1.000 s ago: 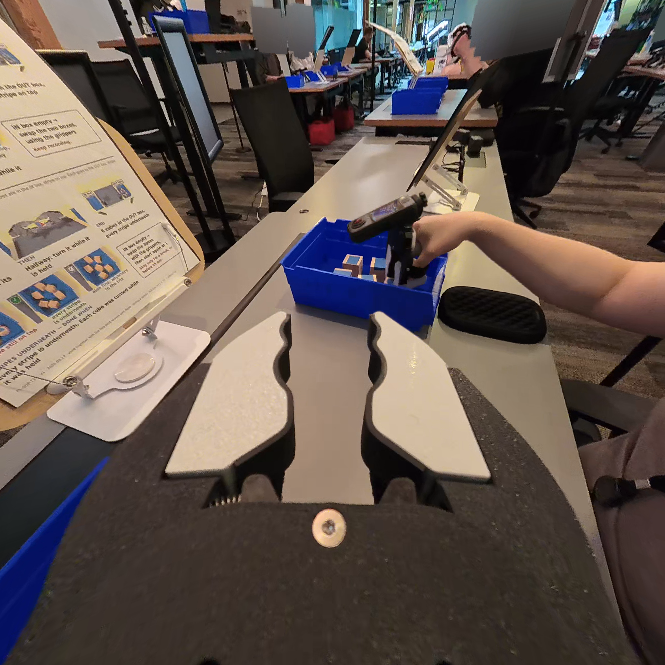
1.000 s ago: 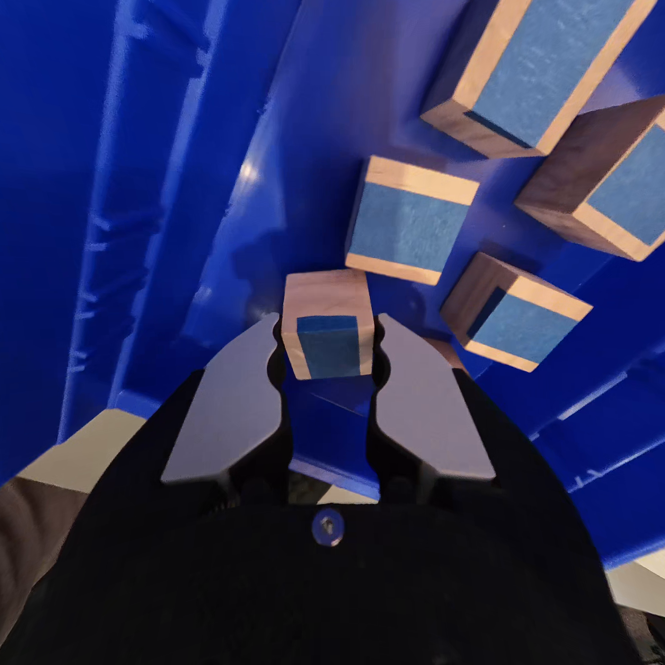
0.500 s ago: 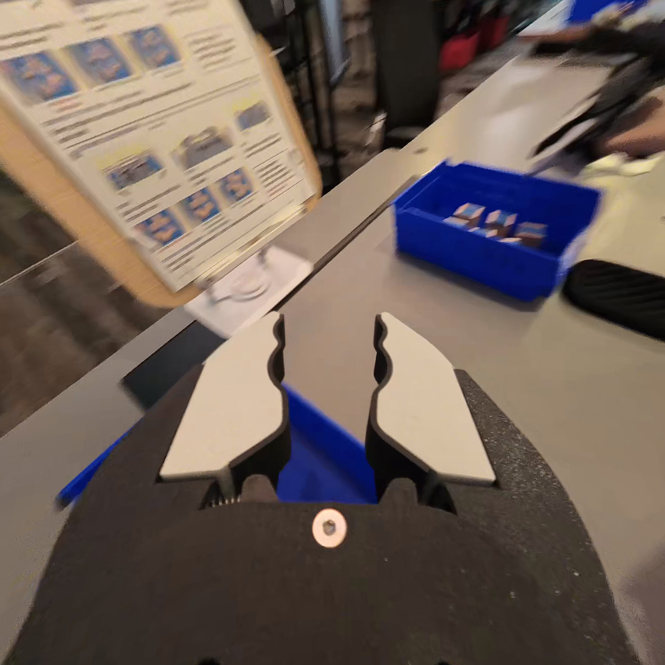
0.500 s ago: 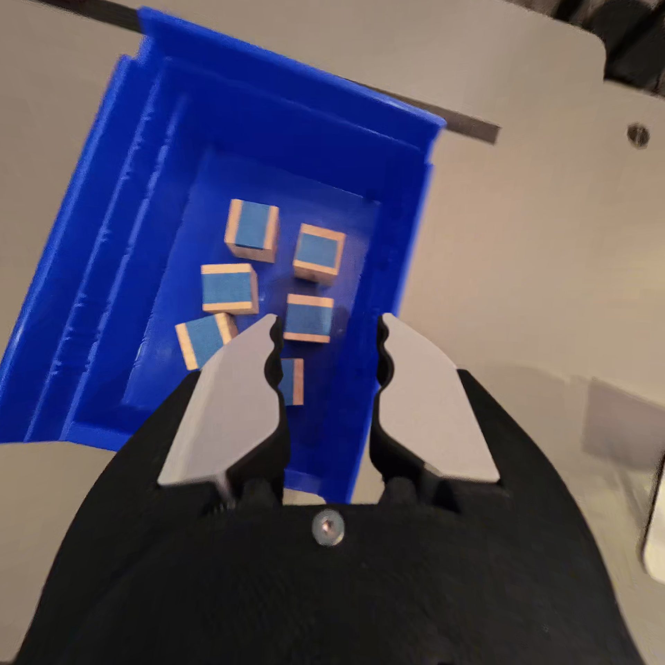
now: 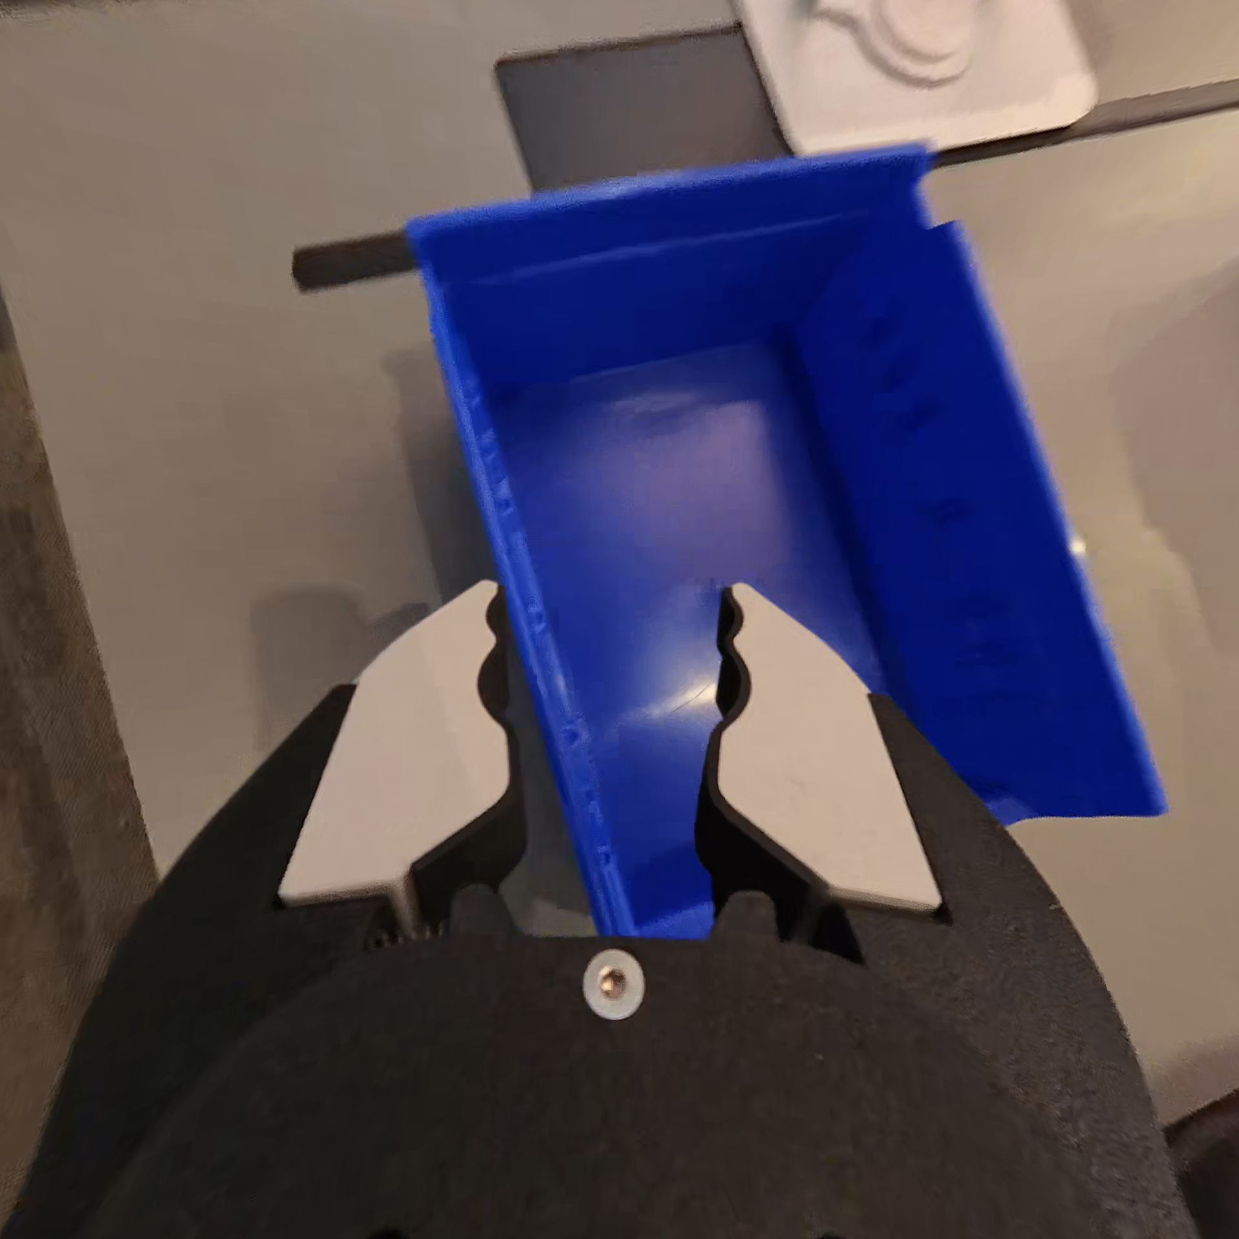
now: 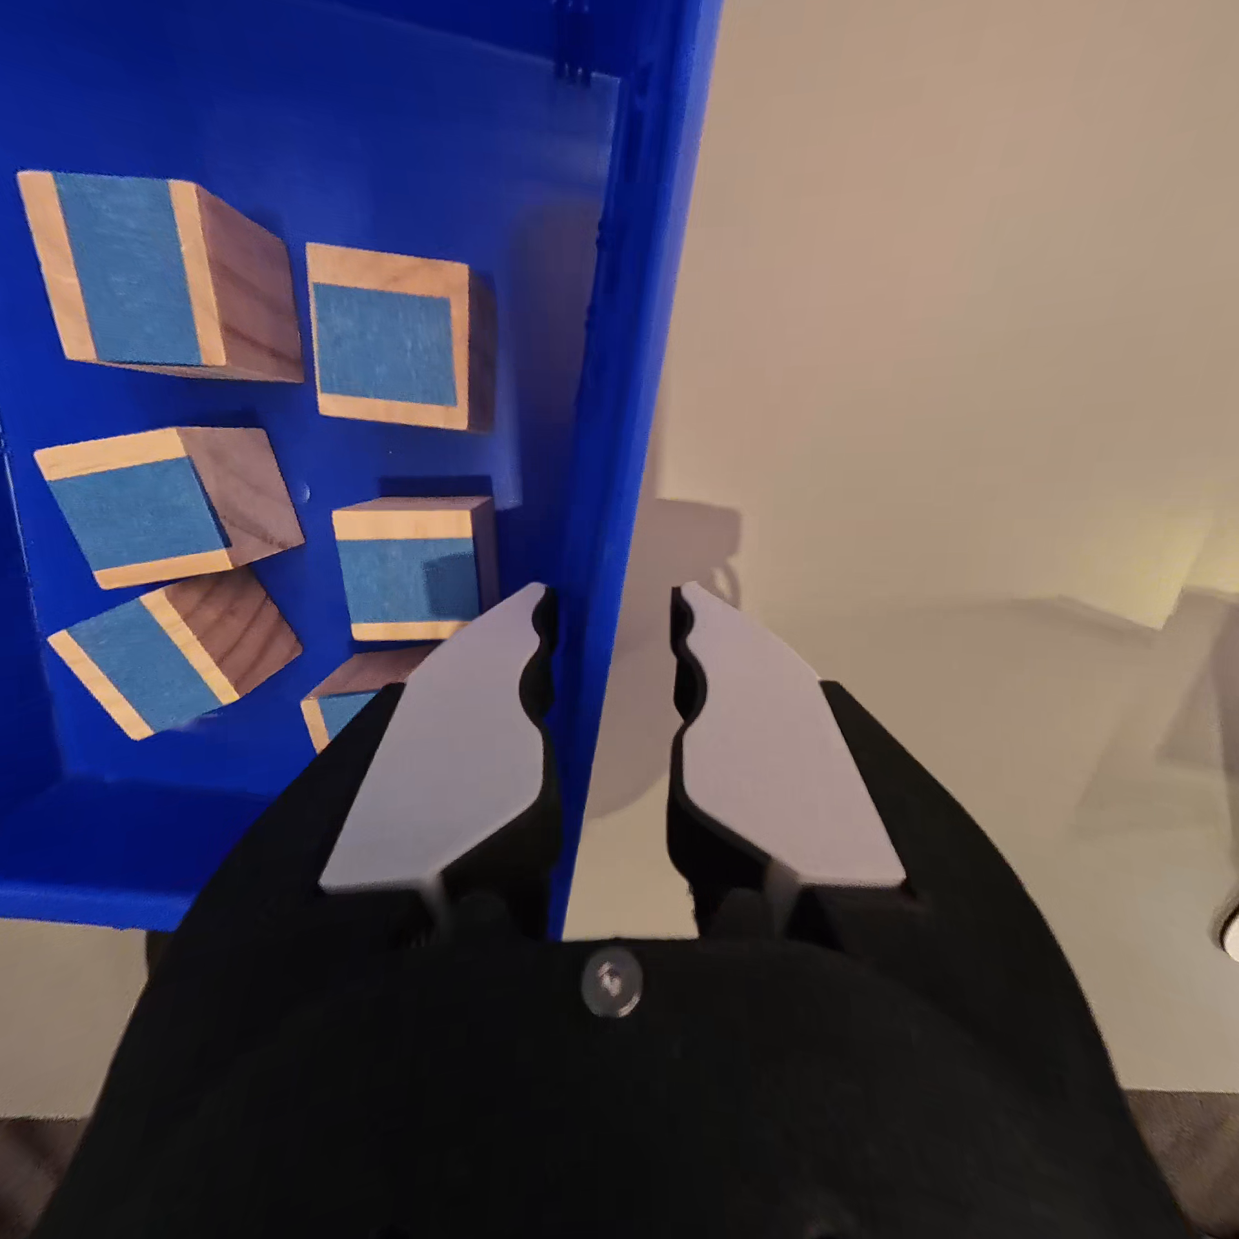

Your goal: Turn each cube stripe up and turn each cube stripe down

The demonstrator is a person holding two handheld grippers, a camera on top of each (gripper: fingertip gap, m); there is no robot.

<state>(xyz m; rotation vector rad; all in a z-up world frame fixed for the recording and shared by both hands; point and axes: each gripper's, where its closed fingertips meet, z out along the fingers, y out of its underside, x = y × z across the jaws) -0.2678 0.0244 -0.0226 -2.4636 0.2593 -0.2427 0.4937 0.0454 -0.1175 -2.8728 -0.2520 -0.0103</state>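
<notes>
Your left tongs [image 5: 610,590]: parted, empty, straddling side wall of empty blue bin [image 5: 952,469]. Right tongs [image 6: 610,593]: parted, empty, astride wall of cube bin [image 6: 643,335] on tabletop [image 6: 938,335]. Six cubes [image 6: 389,335] inside, stripes up. Likely staged for gripping both walls.

**Grey table carried two blue bins and a white base**

The table [image 5: 201,281] was a plain grey surface with a dark seam [image 5: 348,268] running across it and a darker grey rectangular panel [image 5: 637,114] set into it. In the left wrist view, a blue bin [image 5: 1006,536] stood directly on it, and a white stand base [image 5: 925,60] lay just beyond that bin. In the right wrist view, a second blue bin [image 6: 643,335] rested on the pale tabletop [image 6: 938,335].
</notes>
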